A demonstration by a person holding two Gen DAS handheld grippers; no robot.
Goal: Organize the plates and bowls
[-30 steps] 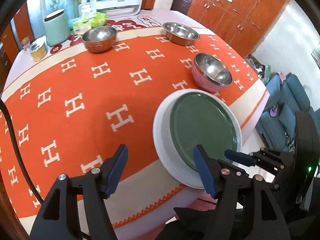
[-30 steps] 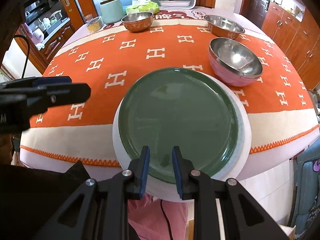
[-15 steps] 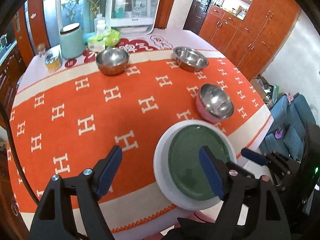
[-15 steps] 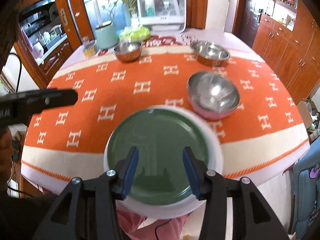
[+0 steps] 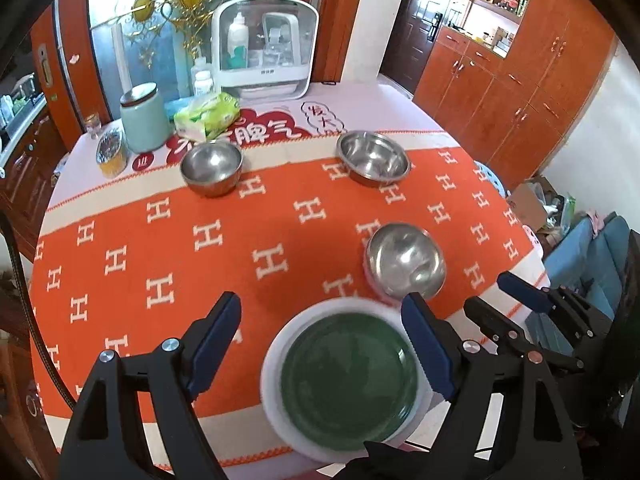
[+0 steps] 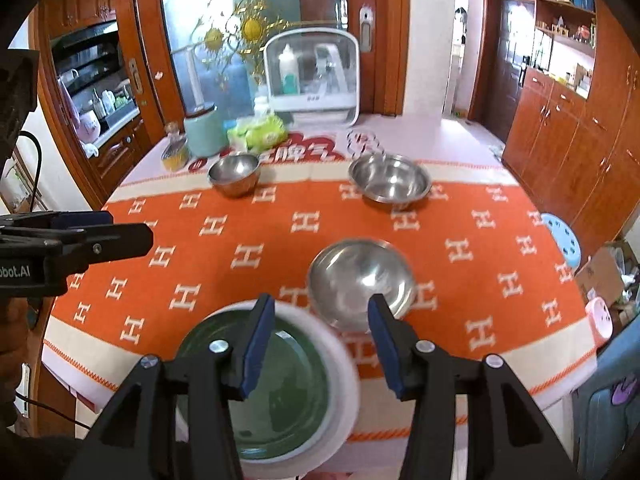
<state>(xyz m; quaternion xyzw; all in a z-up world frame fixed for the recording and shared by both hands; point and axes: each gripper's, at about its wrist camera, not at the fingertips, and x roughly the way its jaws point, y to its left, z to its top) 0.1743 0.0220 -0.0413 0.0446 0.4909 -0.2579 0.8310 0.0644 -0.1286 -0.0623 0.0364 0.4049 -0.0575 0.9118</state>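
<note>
The green plate (image 5: 347, 380) sits flat on the white plate (image 5: 276, 364) at the table's near edge, both grippers (image 5: 324, 344) (image 6: 320, 344) tilted down above it, fingers spread, just opened, holding nothing.

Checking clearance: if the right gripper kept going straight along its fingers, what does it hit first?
Probably the pink-sided steel bowl just ahead of the open right gripper; the green plate lies lower left. Depth is uncertain.

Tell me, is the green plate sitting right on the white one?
Touching. The left wrist view shows the green plate lying inside the white plate, whose rim rings it with no gap.
</note>
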